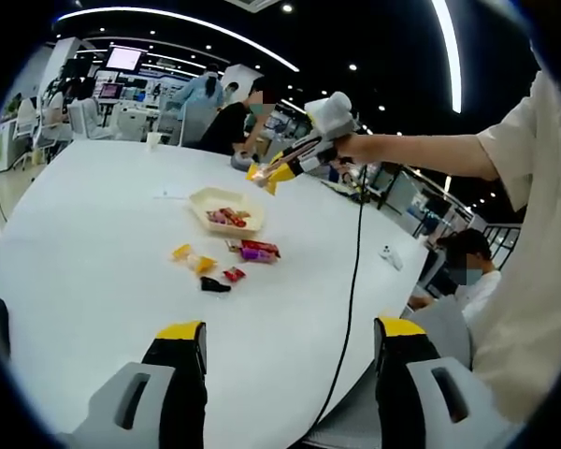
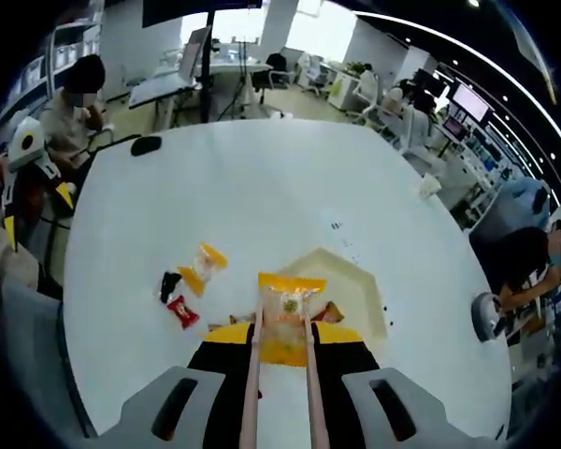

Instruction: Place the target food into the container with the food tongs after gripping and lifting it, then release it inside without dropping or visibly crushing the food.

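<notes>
The right gripper (image 2: 282, 348) was clamped on the tongs (image 2: 280, 393), and the tongs were pinching a yellow snack packet (image 2: 288, 318) at their tips. So the grip and lift looked done: in the left gripper view that packet (image 1: 262, 175) hung in the air, off the table (image 1: 93, 262), up above the tray (image 1: 226, 210). In the right gripper view the tray (image 2: 360, 281) sat just past the packet, partly hidden behind it, with a few wrapped snacks already inside. By my reading, what was left was the lowering and the release over the tray. The packet looked whole, no crushing that I could see. Near the tray, loose snacks (image 1: 215, 267) lay scattered on the table. The left gripper (image 1: 290, 365) hung back at the near edge, jaws spread wide, holding nothing. Farther off, people sat at the table's far side.
</notes>
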### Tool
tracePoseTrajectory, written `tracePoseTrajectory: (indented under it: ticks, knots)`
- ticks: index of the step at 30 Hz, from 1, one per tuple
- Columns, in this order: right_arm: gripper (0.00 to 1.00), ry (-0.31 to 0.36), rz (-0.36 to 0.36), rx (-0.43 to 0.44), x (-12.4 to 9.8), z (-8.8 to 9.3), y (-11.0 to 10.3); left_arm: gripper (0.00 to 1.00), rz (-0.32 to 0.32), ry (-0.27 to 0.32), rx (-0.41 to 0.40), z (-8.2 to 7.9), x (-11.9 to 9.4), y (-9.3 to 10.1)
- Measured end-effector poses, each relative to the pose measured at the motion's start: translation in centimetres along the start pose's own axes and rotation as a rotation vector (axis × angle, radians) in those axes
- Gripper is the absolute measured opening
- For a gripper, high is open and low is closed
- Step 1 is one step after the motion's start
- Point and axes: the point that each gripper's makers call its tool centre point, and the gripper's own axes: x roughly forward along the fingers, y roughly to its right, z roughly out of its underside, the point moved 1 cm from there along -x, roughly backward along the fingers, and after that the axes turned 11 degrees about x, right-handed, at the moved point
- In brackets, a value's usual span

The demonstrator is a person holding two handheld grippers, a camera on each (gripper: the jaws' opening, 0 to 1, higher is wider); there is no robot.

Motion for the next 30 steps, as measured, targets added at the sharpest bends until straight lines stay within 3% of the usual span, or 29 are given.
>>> tracePoseTrajectory:
  ticks: [15, 30]
  knots:
    - [0.23, 0.004, 0.024, -0.008, -0.3, -0.2, 1.7, 0.73, 0.003, 0.002, -0.004, 0.0, 0.0, 0.0]
    - [0.23, -0.001, 0.033, -0.008, -0.6, 0.0, 2.0, 0.72, 0.003, 0.000, -0.004, -0.1, 0.1, -0.1]
